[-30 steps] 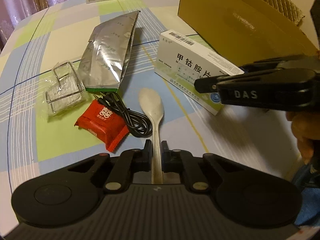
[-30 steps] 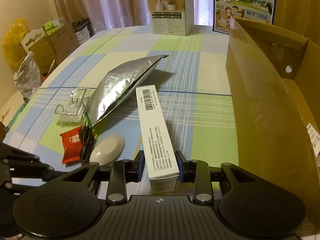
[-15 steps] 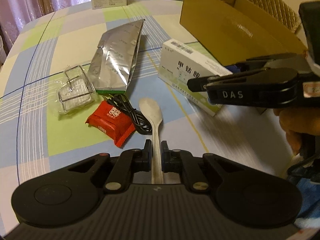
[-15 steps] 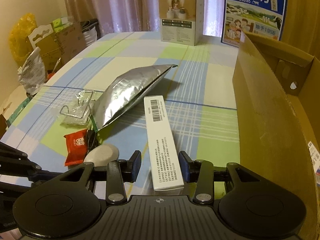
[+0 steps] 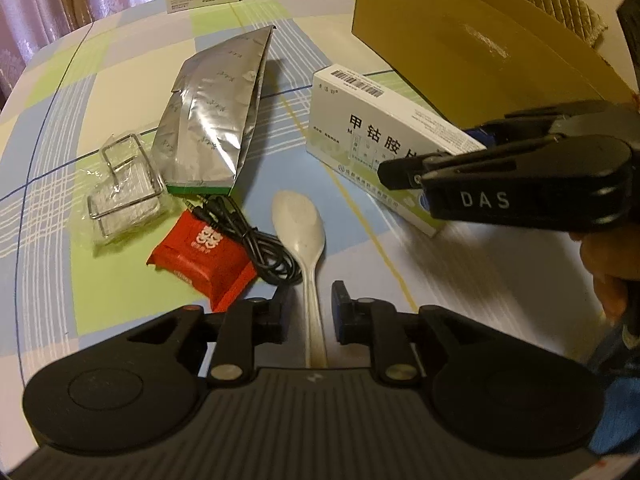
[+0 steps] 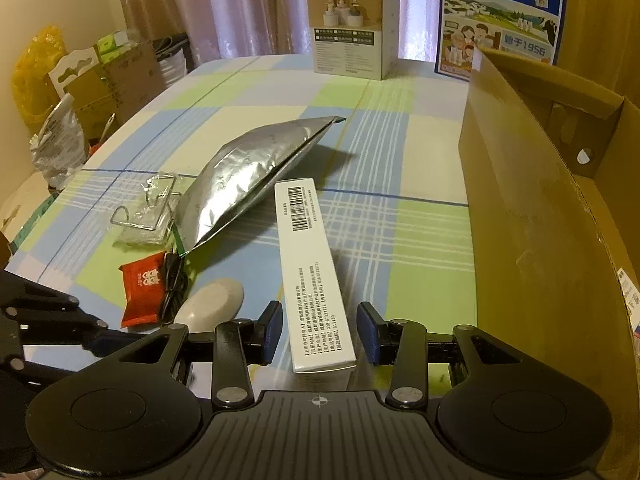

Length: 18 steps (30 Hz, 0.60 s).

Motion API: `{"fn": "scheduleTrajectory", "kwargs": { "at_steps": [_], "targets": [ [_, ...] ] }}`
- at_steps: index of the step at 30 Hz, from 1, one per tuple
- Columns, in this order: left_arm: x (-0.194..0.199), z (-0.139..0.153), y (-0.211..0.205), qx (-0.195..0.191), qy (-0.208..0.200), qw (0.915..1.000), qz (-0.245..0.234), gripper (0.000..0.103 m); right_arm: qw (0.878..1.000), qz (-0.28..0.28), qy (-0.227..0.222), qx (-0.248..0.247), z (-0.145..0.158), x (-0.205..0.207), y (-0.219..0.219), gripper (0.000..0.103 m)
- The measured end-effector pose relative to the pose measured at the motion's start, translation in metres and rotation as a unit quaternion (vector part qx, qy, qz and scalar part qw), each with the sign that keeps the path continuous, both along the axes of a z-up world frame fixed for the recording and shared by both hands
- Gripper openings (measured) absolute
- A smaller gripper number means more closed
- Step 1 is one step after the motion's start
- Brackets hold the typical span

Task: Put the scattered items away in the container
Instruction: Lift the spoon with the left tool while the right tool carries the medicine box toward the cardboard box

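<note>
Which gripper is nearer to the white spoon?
Left. The left gripper straddles the white spoon's handle, pads apart from it; the right gripper straddles the medicine box beside it.

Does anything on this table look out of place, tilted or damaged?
Nothing is spilled or broken. The medicine box stands on its narrow edge, not flat. The foil bag is creased and propped up at its far end. The cable lies over the red packet.

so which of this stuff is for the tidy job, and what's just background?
Job: white spoon, medicine box, foil pouch, red packet, black cable, wire rack, cardboard box.

Background: milk poster, small carton.
</note>
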<state>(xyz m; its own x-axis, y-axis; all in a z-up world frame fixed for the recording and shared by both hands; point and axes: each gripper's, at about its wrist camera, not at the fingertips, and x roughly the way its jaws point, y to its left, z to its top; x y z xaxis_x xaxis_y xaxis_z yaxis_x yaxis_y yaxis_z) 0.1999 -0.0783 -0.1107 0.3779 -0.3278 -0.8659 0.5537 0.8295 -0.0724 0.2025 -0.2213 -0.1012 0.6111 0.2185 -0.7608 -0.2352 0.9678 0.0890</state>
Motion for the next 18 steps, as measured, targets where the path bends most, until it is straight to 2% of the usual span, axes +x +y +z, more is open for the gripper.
{"fn": "scheduleTrajectory", "kwargs": {
  "at_steps": [1,3,12,18],
  "targets": [
    [0.001,-0.001,-0.001,0.0,0.002,1.0,0.0,0.015,1.0,-0.001,0.0,0.001,0.0,0.0,-0.001,0.039],
    [0.001,-0.001,-0.002,0.002,0.003,1.0,0.001,0.004,1.0,-0.001,0.0,0.003,0.001,0.001,-0.001,0.039],
    [-0.009,0.013,0.009,-0.017,0.002,0.9998,0.009,0.004,1.0,0.024,0.005,-0.001,0.011,0.014,0.004,0.039],
    [-0.01,0.022,0.017,-0.024,-0.007,0.9995,0.021,0.004,0.995,0.075,0.052,-0.05,0.006,0.033,0.02,0.039]
  ]
}}
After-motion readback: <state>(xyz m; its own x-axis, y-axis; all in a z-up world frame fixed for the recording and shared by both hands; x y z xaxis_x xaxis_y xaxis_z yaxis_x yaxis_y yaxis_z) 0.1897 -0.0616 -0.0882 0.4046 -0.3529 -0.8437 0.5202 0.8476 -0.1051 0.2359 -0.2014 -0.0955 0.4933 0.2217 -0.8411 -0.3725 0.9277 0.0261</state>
